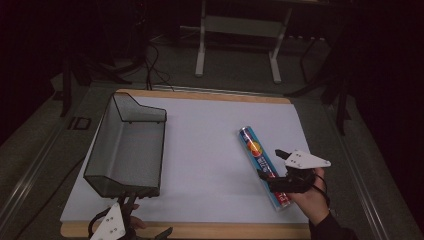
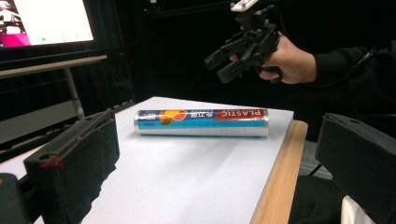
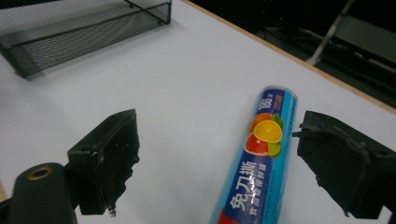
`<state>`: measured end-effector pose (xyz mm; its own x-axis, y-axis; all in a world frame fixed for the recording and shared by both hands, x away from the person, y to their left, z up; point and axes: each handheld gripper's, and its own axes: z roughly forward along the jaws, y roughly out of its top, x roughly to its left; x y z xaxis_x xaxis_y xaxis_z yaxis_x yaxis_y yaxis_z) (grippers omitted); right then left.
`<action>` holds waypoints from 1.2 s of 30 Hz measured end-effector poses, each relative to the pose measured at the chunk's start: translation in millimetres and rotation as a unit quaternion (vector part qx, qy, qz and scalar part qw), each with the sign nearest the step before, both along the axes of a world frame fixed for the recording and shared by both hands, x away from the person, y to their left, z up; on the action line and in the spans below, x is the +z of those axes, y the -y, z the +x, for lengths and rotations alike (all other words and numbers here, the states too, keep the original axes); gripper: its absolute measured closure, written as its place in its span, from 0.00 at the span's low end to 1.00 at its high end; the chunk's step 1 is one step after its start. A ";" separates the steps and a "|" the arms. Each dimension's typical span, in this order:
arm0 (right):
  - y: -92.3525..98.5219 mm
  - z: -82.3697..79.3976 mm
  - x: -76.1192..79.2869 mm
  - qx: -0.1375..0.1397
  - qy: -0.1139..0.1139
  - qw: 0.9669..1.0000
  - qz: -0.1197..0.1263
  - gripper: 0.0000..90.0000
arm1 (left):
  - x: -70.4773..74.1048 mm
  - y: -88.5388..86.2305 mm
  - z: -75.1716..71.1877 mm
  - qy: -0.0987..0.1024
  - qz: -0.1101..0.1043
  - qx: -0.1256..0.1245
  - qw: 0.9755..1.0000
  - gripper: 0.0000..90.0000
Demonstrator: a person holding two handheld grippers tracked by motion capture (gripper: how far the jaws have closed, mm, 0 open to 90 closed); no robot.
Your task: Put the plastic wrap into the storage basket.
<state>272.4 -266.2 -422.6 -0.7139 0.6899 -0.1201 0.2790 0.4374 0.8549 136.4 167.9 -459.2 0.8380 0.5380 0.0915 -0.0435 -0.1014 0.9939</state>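
Observation:
A blue plastic-wrap roll (image 1: 256, 152) with a fruit picture lies at an angle on the right part of the white mat (image 1: 210, 150). My right gripper (image 1: 270, 164) hovers above the roll's near end, held in a hand, with its jaws spread apart and touching nothing. In the right gripper view the roll (image 3: 264, 154) runs between the open jaws of the right gripper (image 3: 219, 140), closer to the right one. My left gripper (image 1: 147, 217) rests at the table's near left edge, open and empty. The left gripper view looks between the jaws of the left gripper (image 2: 210, 163) at the roll (image 2: 201, 122) and the raised right gripper (image 2: 218, 69).
A black wire-mesh basket (image 1: 100, 145) stands on the mat's left side, just beyond my left gripper. The mat lies on a wooden board (image 1: 200, 231) with its edge showing in front. A white stand (image 1: 240, 30) and cables are on the floor behind. A lit monitor (image 2: 46, 21) glows beyond.

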 end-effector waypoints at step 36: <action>-13.9 90.1 -57.0 -0.114 -0.230 0.960 -0.113 0.15 | -0.4 -0.1 0.0 -0.002 0.000 -0.004 1.000 0.01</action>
<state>362.5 -252.3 -479.6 -0.5608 0.8279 0.0068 0.7149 0.4801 0.5083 136.4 168.0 -459.6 0.8427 0.5312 0.0877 -0.0402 -0.1004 0.9941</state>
